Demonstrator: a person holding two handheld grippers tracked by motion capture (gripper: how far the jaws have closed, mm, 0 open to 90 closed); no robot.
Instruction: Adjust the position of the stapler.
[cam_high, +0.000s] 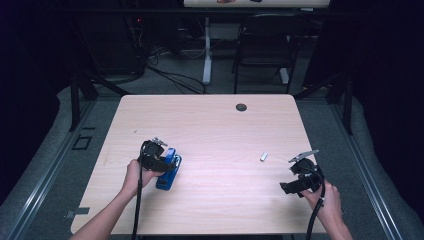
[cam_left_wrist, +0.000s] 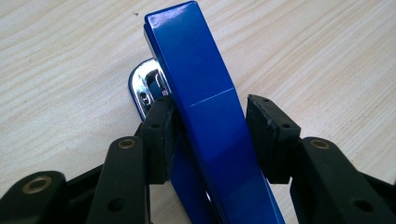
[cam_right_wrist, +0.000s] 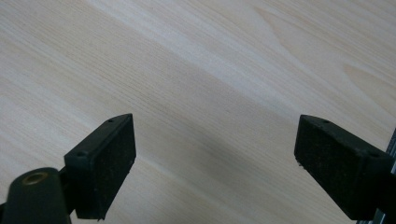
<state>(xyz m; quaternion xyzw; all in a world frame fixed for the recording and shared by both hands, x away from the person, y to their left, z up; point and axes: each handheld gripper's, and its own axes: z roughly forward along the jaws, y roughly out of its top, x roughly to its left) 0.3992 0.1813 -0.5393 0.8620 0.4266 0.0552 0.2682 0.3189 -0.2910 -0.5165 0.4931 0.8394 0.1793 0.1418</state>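
A blue stapler (cam_high: 167, 176) lies flat on the wooden table (cam_high: 210, 130), left of centre. My left gripper (cam_high: 163, 163) reaches down over it. In the left gripper view the stapler (cam_left_wrist: 187, 56) runs up between the jaws of the left gripper (cam_left_wrist: 210, 105). One pad (cam_left_wrist: 161, 135) rests against the stapler's side, and the other pad (cam_left_wrist: 271, 135) stands a sliver off it. The stapler's chrome base shows under its nose. Near the table's right front, my right gripper (cam_high: 286, 187) is held low. In its own view the right gripper (cam_right_wrist: 215, 140) is wide open over bare wood.
A small silvery piece (cam_high: 263, 156) lies on the table between the two grippers, nearer the right one. A dark round grommet (cam_high: 241, 107) sits near the far edge. A black chair (cam_high: 265, 45) and cables are on the floor beyond the table.
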